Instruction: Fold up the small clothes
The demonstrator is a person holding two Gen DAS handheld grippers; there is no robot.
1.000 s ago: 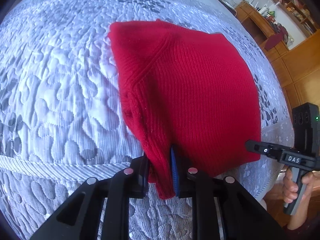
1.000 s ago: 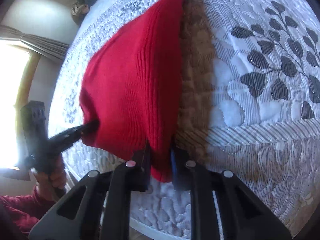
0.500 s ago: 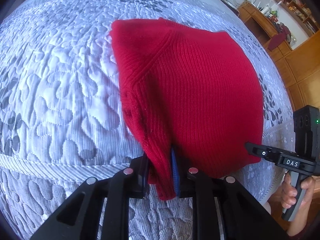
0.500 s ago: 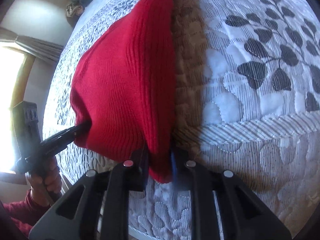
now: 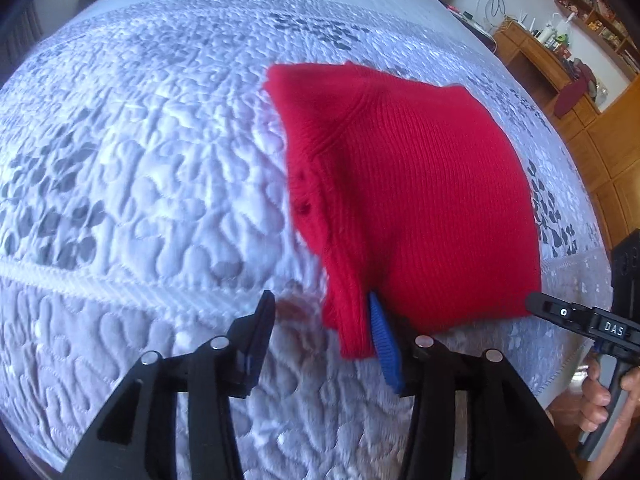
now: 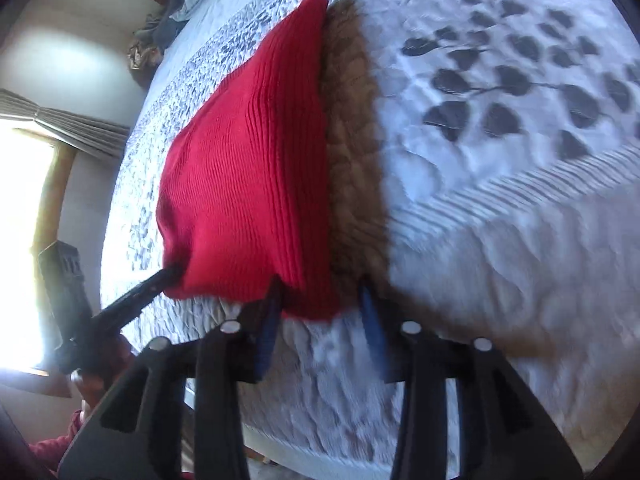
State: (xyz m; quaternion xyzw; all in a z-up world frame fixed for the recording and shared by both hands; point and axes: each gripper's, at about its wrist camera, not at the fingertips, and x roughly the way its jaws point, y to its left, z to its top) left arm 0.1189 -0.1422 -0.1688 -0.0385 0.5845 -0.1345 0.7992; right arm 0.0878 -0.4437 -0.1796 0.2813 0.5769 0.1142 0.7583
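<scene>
Since the earlier frame: both tools unclamped. Left tool (image 5: 320, 344) and right tool (image 6: 320, 312) opening, spread; red sweater (image 5: 416, 208) corners between fingers, on bed (image 5: 140, 160).

The bed (image 6: 500, 240) smears with motion blur on its near right. The red knit (image 5: 420, 208) hides the bedspread under it and covers part of the left tongs' (image 5: 320, 344) blue pad. The shelves (image 5: 580, 8) far right hold bits too small to tell. A sleeve (image 6: 52, 444) is cut off by the edge.
</scene>
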